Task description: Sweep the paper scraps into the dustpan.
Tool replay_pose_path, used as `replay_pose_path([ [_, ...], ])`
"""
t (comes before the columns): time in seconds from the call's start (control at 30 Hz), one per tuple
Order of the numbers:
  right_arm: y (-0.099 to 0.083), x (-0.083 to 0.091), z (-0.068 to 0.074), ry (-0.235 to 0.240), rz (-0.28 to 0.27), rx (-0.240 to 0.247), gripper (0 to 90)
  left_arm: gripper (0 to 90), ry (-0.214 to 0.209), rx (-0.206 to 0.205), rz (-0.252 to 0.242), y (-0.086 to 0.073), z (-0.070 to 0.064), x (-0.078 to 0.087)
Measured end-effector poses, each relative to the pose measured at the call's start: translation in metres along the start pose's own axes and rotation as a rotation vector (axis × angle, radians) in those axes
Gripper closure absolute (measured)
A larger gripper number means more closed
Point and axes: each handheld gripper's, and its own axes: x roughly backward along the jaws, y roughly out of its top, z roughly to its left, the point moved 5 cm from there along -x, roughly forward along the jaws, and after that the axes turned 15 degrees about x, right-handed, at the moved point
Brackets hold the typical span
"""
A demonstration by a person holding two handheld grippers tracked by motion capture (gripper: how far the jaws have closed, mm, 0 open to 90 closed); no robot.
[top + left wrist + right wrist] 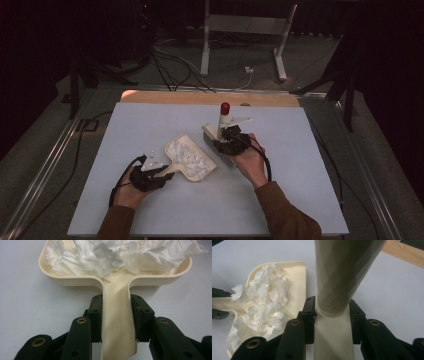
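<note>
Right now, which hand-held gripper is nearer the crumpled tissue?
Left. The left hand-held gripper clamps the dustpan handle just below the crumpled tissue; the right hand-held gripper holds the brush beside the pan.

Both forearms are wearing brown long sleeves (287,212) reaching to the wrists. Each claw is showing matte black plastic links, with brass-coloured rivet rings sitting in the rounded link ends and small dark screw holes dotting the blocky jaw pads. The left claw (116,315) is carrying a light grey three-cornered plate (152,161) on top, and the right claw (332,317) likewise. Black cables (118,182) are looping back past each sleeve's cuff.
</note>
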Motion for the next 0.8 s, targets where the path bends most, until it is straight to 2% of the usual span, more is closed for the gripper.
replay_pose_path([
  [0.37, -0.007, 0.006, -0.007, -0.012, 0.009, -0.001, 66.6, 66.6, 0.045, 0.044, -0.028, 0.001, 0.000, 0.005],
  [0.53, -0.009, 0.008, -0.009, -0.002, 0.004, -0.015, 66.6, 66.6, 0.067, 0.063, -0.028, 0.001, 0.001, 0.006],
  [0.8, -0.014, 0.013, -0.011, -0.002, 0.009, -0.013, 66.6, 66.6, 0.098, 0.104, -0.056, 0.002, 0.002, 0.010],
])
